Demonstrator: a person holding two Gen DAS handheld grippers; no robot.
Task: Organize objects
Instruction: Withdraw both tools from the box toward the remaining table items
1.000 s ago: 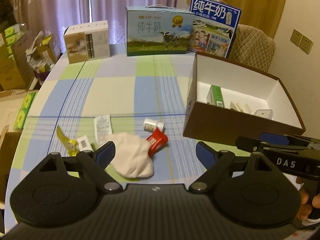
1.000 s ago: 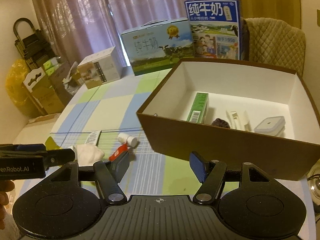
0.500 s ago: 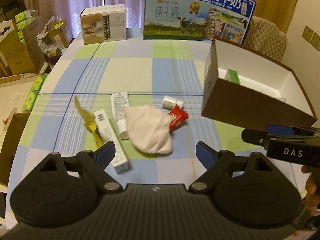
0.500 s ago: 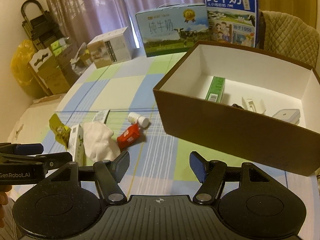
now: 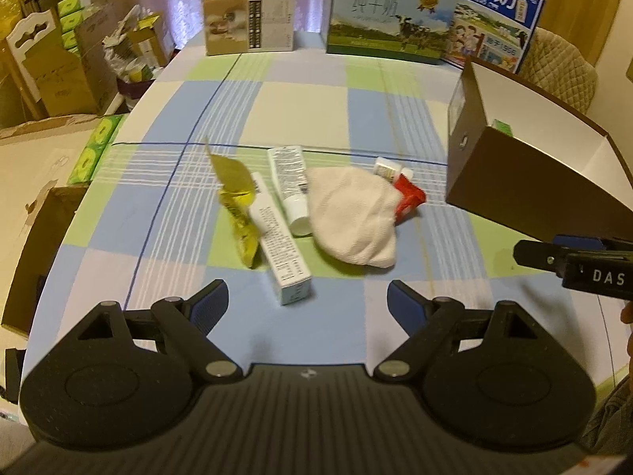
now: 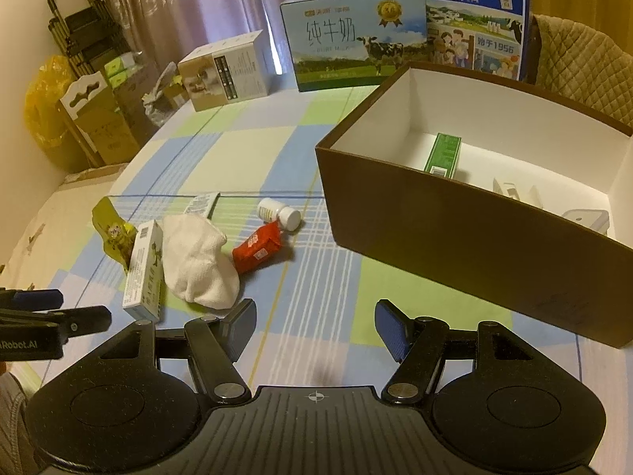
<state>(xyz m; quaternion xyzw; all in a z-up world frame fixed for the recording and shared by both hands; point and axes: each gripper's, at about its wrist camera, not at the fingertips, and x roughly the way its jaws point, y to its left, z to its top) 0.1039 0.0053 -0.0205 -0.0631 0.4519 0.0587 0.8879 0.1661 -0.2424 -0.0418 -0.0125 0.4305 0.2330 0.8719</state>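
- Nearest the cameras, the left gripper [image 5: 307,301] and right gripper [image 6: 315,322] hover over the checked tablecloth [image 5: 300,114], fingers spread, empty; both have drawn back within the last second, widening the view.
- Beyond them, the white crumpled cloth [image 5: 352,213], long white carton [image 5: 279,237], yellow foil sachet [image 5: 235,198], white tube [image 5: 290,182], red packet [image 6: 257,247] and small white bottle [image 6: 279,213] lie unsorted.
- Farther right, the brown open cardboard box [image 6: 455,233] already holds a green carton [image 6: 443,154]; a fresh pick looks imminent.
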